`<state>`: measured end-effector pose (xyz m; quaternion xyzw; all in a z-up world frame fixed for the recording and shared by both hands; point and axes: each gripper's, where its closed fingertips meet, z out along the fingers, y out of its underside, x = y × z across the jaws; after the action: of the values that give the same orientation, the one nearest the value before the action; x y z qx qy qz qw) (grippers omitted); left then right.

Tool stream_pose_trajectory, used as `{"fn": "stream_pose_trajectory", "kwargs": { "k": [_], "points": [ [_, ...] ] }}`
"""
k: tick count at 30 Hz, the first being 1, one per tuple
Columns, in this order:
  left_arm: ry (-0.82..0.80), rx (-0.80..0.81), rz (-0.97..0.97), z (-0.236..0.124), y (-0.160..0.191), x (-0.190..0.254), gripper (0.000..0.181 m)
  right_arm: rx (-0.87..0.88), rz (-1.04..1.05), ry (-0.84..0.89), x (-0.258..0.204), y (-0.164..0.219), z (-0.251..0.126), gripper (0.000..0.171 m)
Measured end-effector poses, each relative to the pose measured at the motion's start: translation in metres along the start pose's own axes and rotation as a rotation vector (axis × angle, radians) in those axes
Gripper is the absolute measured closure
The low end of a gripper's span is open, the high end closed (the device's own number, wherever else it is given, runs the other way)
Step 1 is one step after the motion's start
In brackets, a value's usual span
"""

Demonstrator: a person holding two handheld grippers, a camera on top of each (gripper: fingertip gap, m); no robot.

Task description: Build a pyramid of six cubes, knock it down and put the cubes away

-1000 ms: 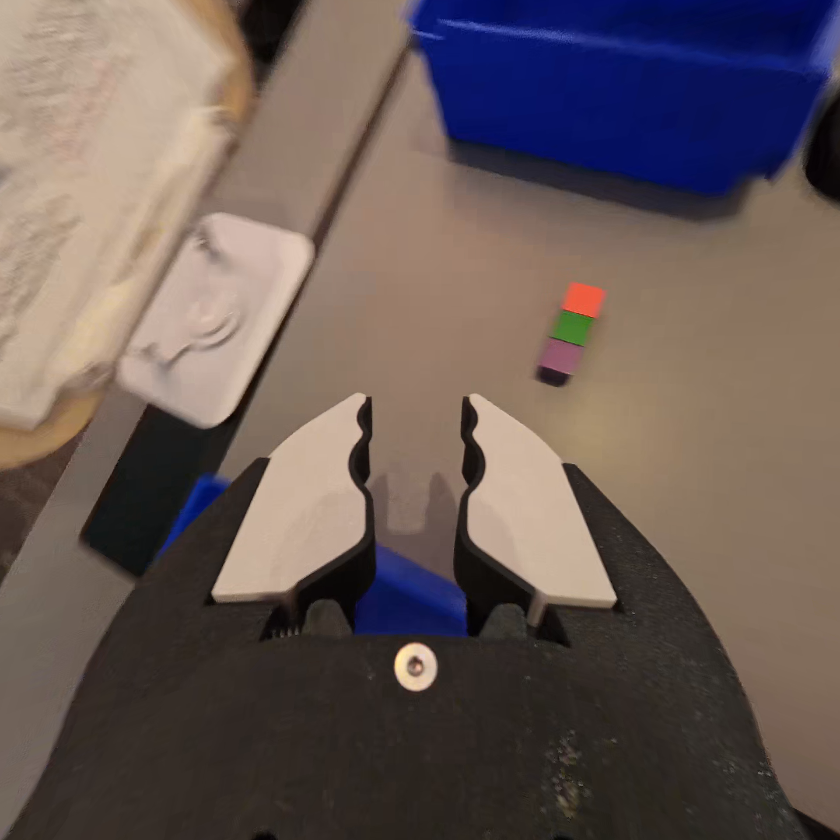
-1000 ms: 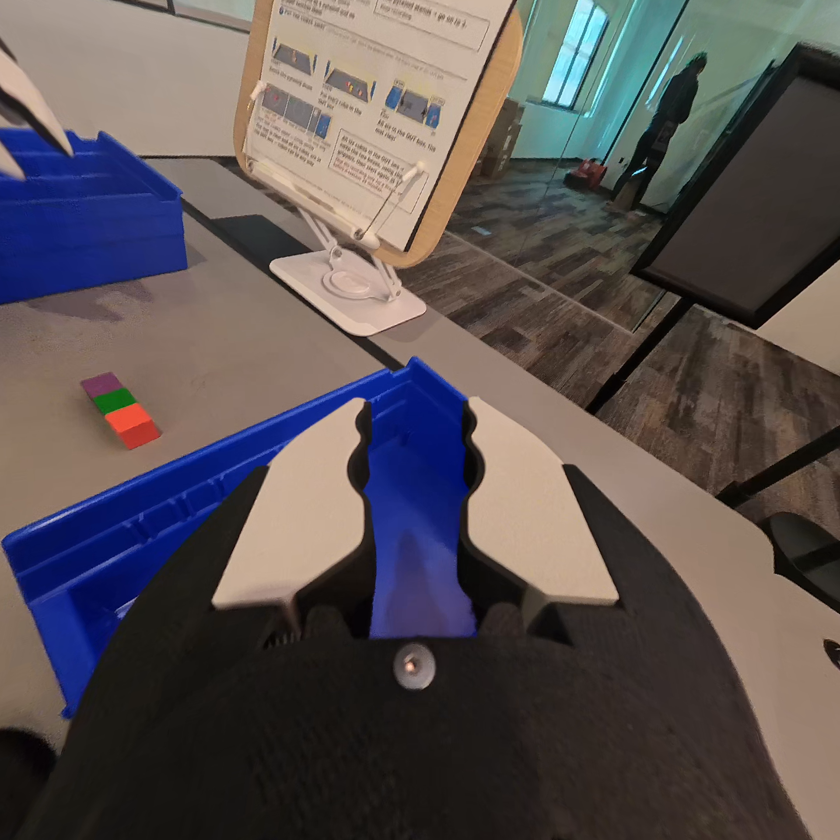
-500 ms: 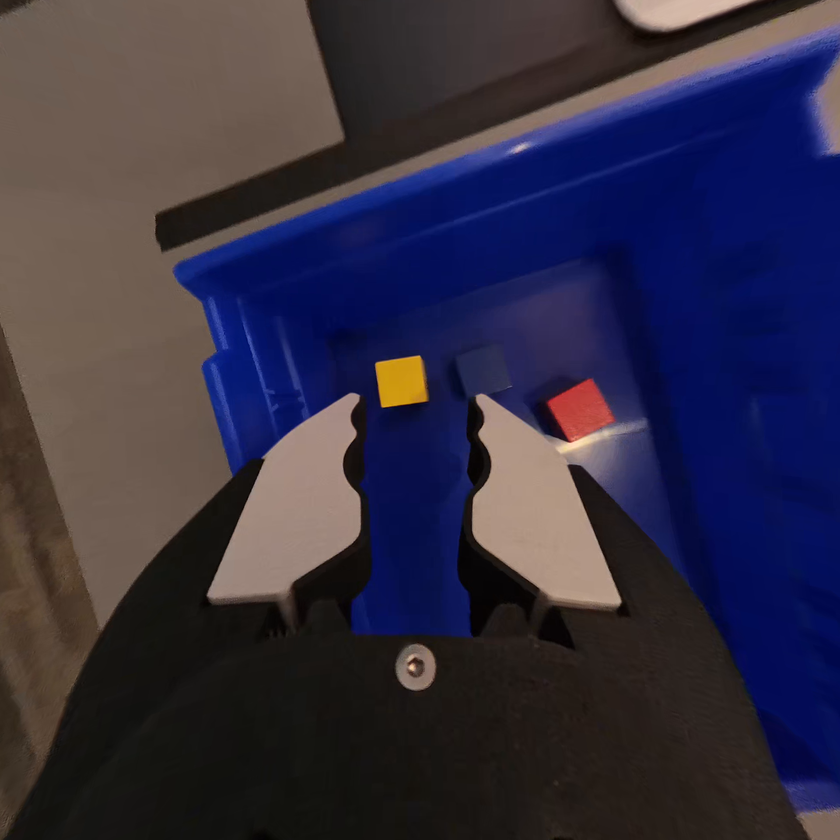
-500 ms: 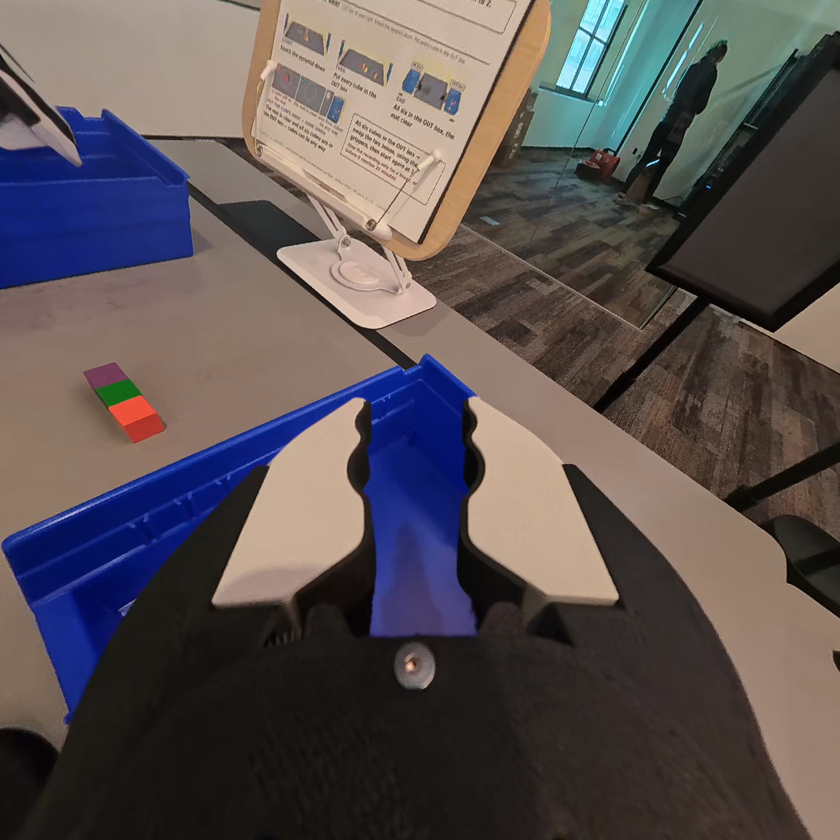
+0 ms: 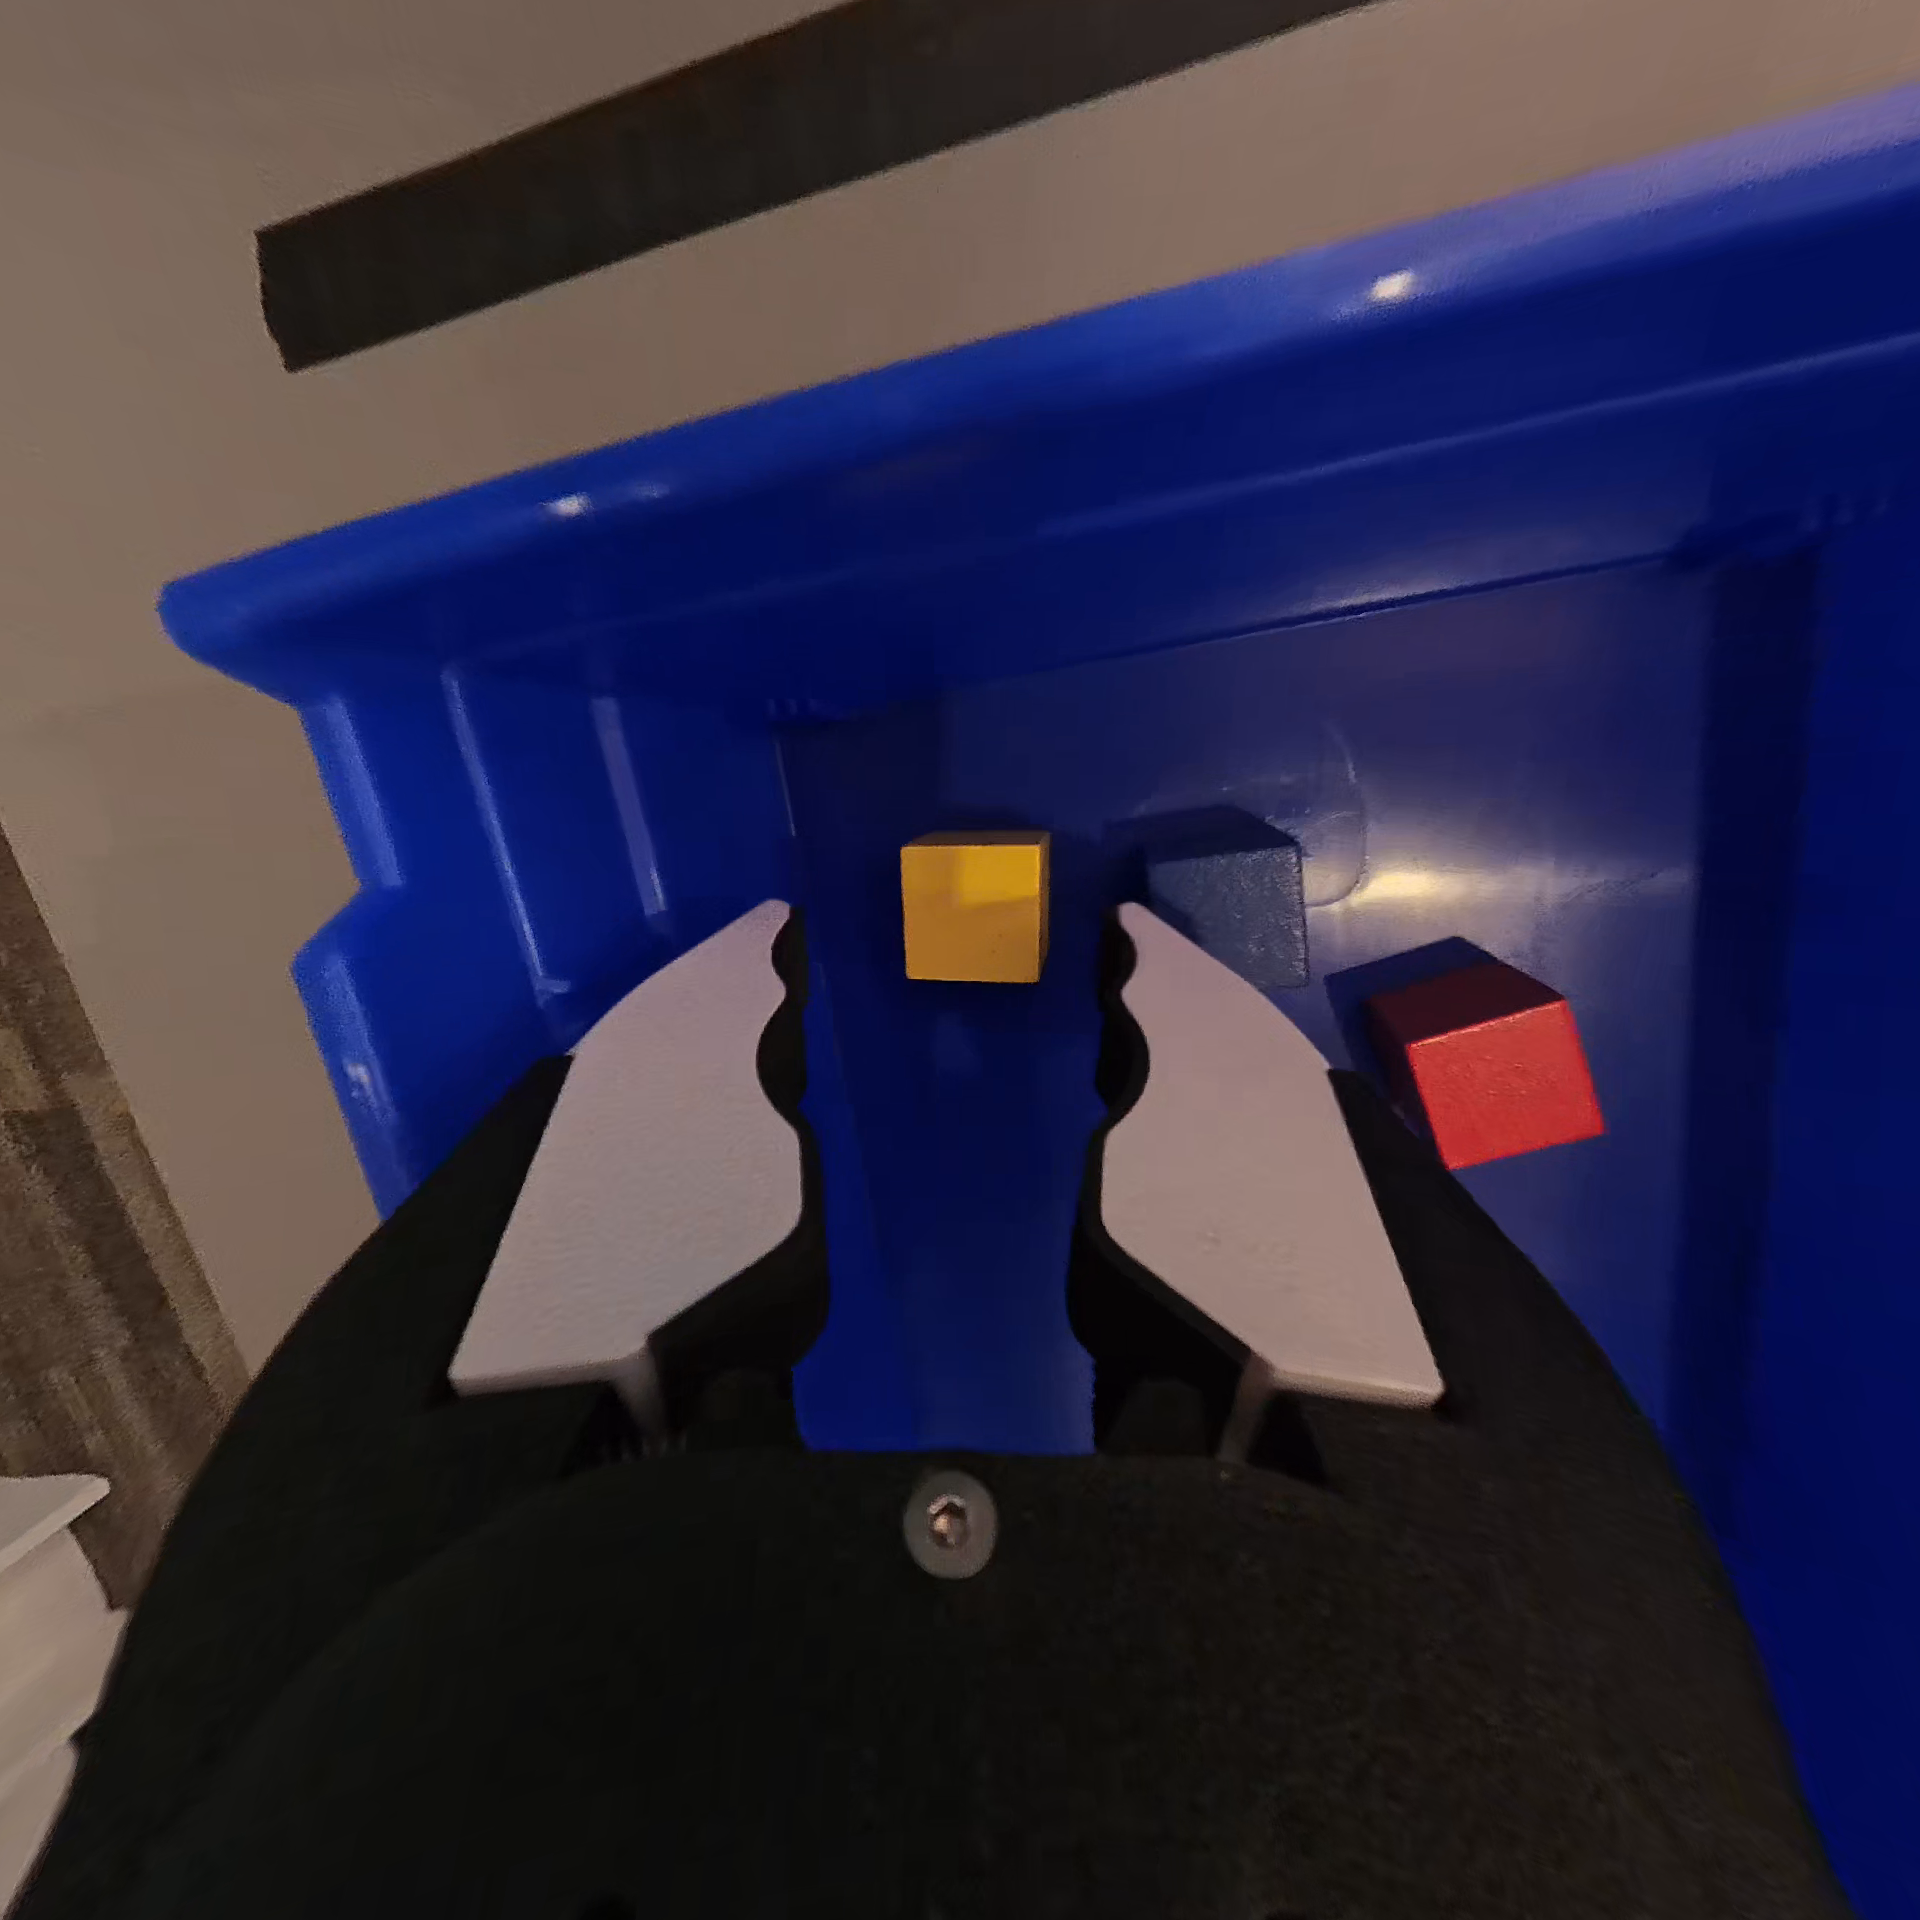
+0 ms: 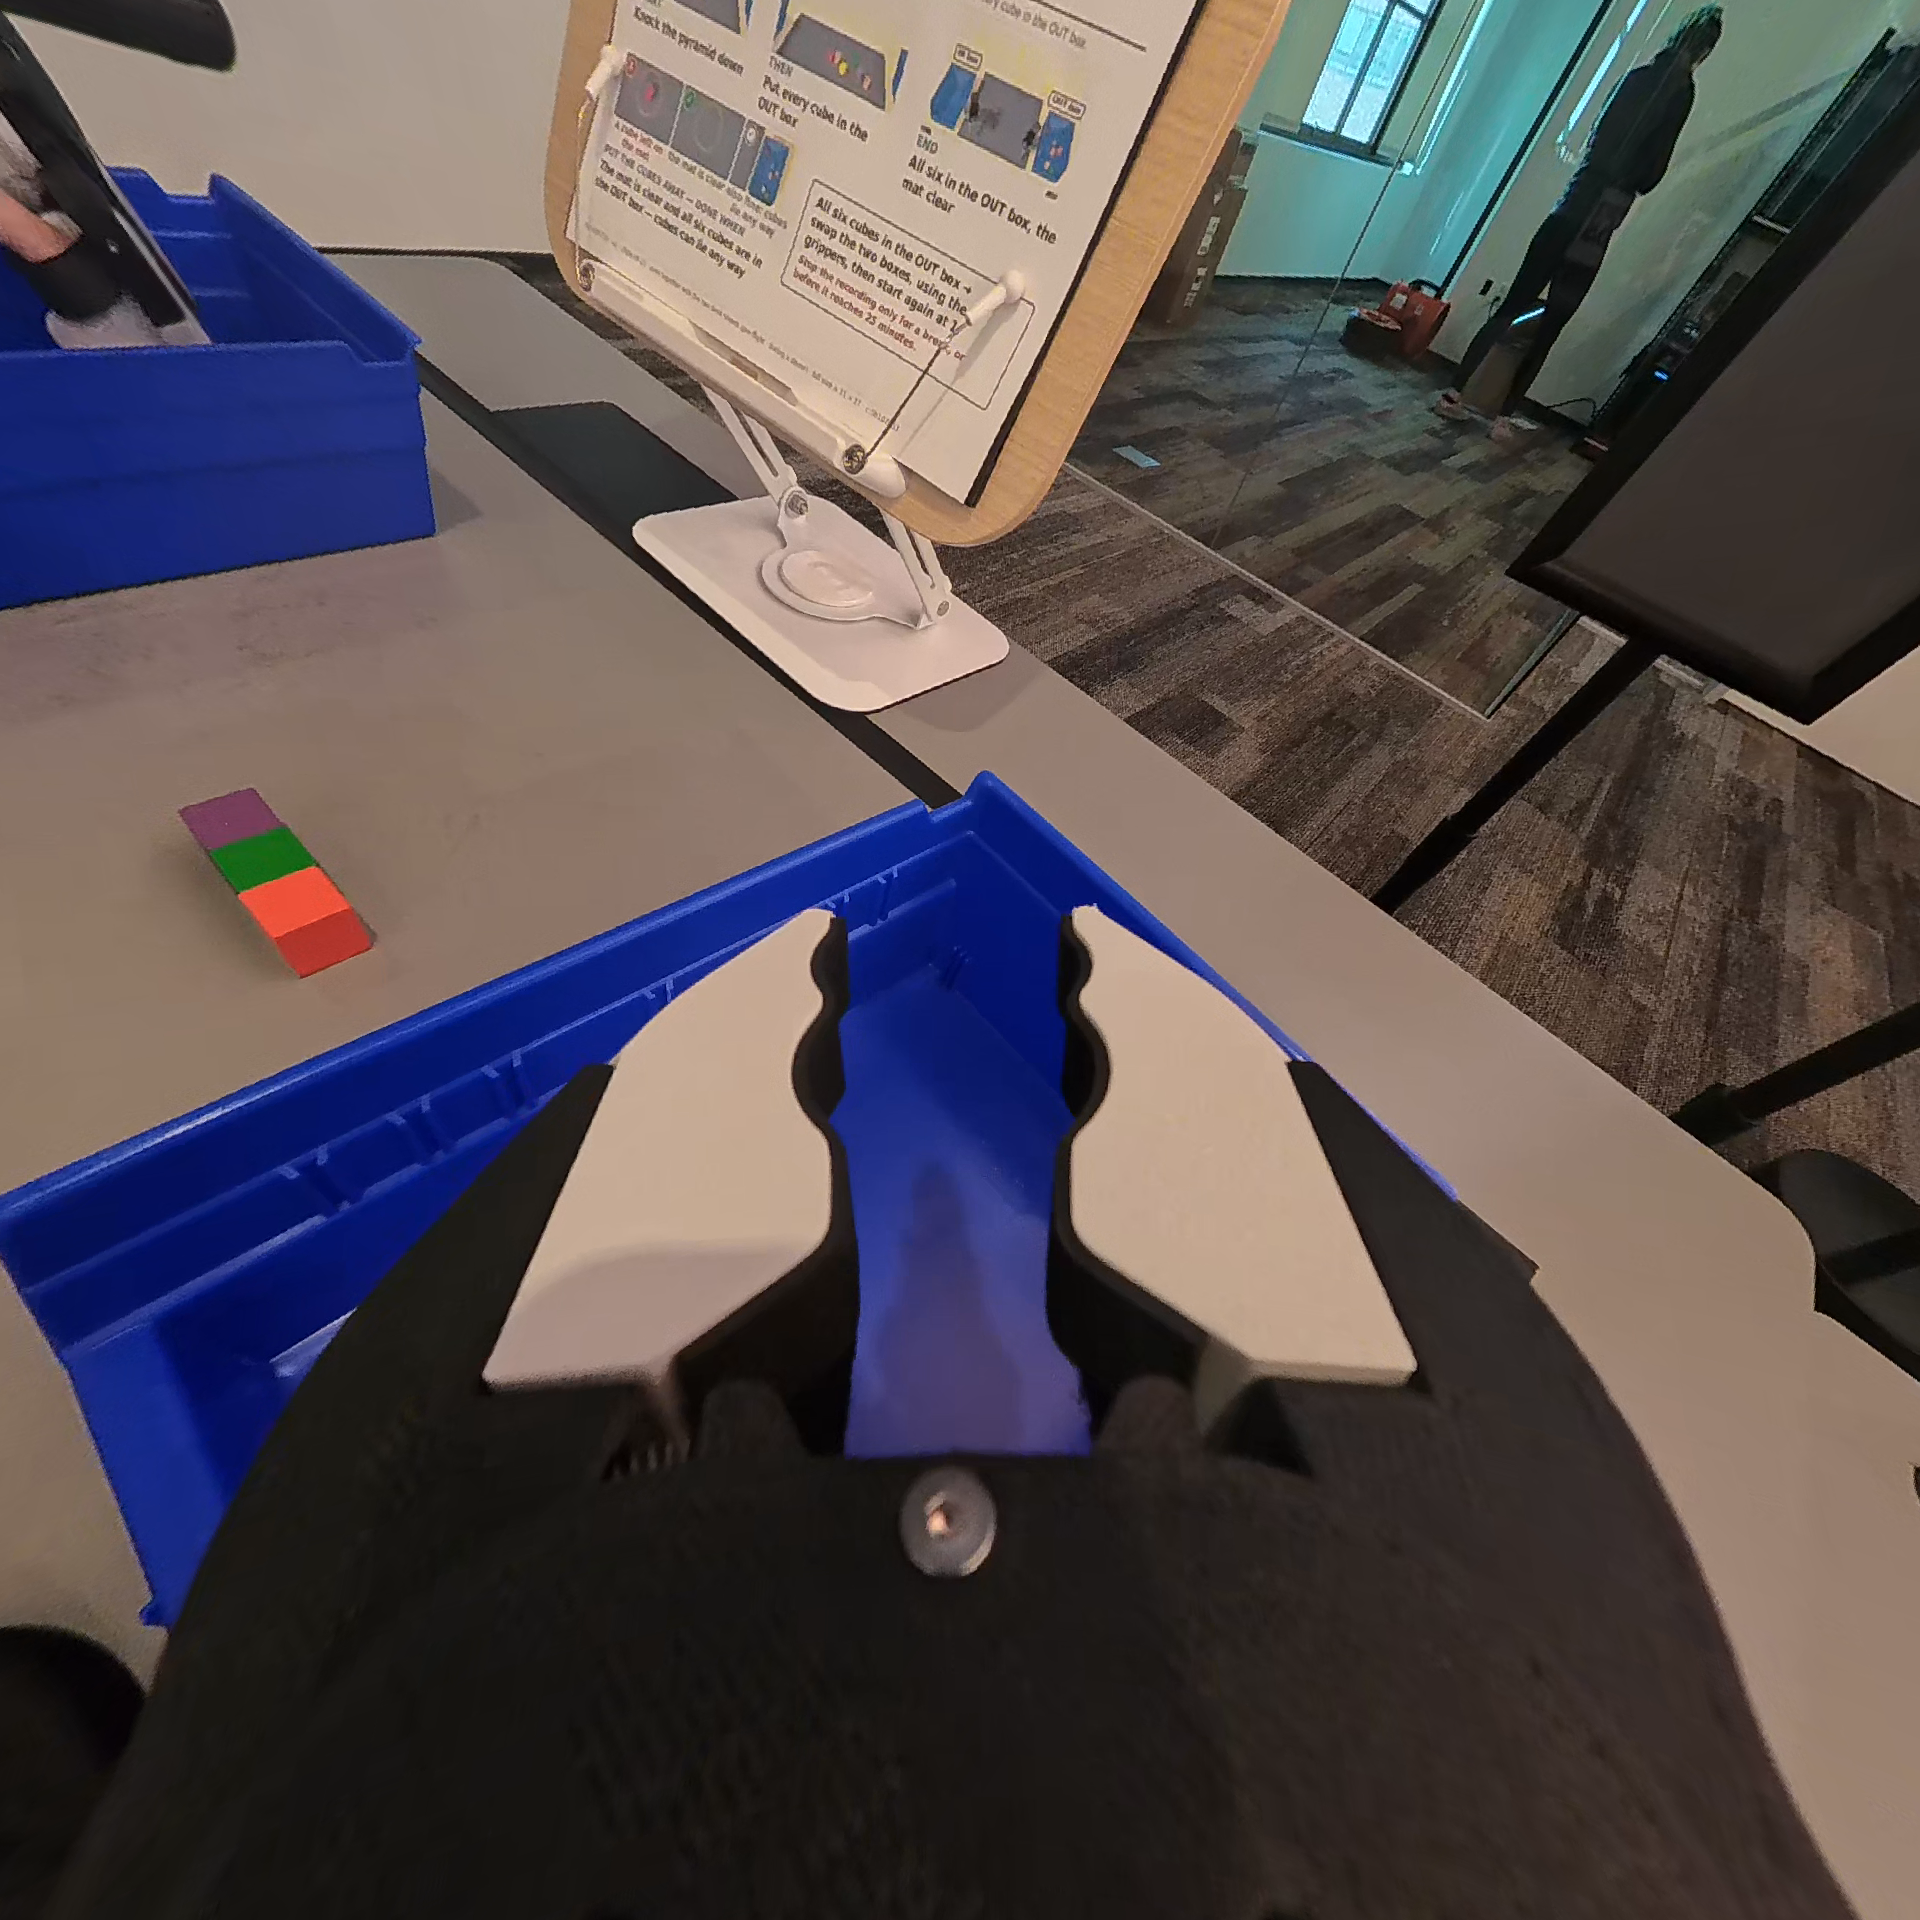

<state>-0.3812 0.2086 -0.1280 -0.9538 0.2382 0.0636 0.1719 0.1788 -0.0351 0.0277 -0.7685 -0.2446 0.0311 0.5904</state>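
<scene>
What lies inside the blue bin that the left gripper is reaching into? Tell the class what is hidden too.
Inside the blue bin lie three separate cubes: a yellow cube, a dark blue cube and a red cube. The open left gripper covers the bin's near floor.

Left gripper (image 5: 951, 920) angled downward, jaws parted, empty, right gripper (image 6: 951, 925) level, jaws parted, empty

right gripper (image 6: 948, 935), jaws apart, above a blue bin (image 6: 436, 1101).
</scene>
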Motion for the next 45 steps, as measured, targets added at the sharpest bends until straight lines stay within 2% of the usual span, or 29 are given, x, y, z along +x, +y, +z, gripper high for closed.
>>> {"fn": "stream_pose_trajectory", "kwargs": {
  "k": [6,10,11,15,18,22,24,26,28,30,33,37,41,45],
  "points": [
    [-0.014,-0.023,0.023,0.008,0.001,0.001,0.13,-0.015,-0.005,-0.005,-0.001,0.002,0.002,0.132],
    [0.021,-0.056,0.014,0.014,0.006,0.006,0.141,-0.016,-0.003,-0.009,-0.001,0.003,0.002,0.132],
    [0.022,-0.06,0.009,0.015,0.007,0.005,0.151,-0.015,-0.003,-0.008,-0.001,0.003,0.002,0.132],
    [0.023,-0.04,0.017,0.01,0.006,0.003,0.153,-0.006,0.005,-0.006,0.001,0.003,-0.001,0.132],
    [-0.012,0.002,0.05,-0.012,0.0,-0.005,0.153,-0.007,0.009,-0.005,0.001,0.004,-0.001,0.132],
    [-0.033,0.176,0.111,-0.08,-0.027,-0.004,0.153,-0.002,0.006,-0.002,0.002,0.002,-0.003,0.132],
    [0.082,0.299,0.183,-0.124,-0.041,0.033,0.153,0.005,0.002,0.0,0.001,-0.001,-0.004,0.132],
    [0.276,0.405,0.319,-0.166,-0.045,0.099,0.153,0.009,-0.002,0.001,0.001,-0.002,-0.004,0.133],
    [0.451,0.44,0.497,-0.195,-0.03,0.172,0.153,0.007,-0.006,-0.001,0.0,-0.003,-0.004,0.133],
    [0.528,0.442,0.699,-0.203,-0.007,0.236,0.153,0.003,-0.009,-0.004,-0.001,-0.003,-0.003,0.133],
    [0.527,0.389,1.0,-0.185,0.028,0.307,0.153,0.005,-0.013,-0.009,-0.003,-0.004,-0.003,0.133],
    [0.426,0.292,1.241,-0.143,0.049,0.352,0.153,0.017,-0.013,-0.018,-0.005,-0.006,-0.006,0.133],
    [0.367,0.215,1.322,-0.119,0.051,0.368,0.153,0.02,-0.006,-0.024,-0.003,-0.005,-0.008,0.133],
    [0.393,0.184,1.293,-0.11,0.047,0.378,0.153,0.037,0.002,-0.022,-0.001,-0.007,-0.013,0.133]
  ]
}}
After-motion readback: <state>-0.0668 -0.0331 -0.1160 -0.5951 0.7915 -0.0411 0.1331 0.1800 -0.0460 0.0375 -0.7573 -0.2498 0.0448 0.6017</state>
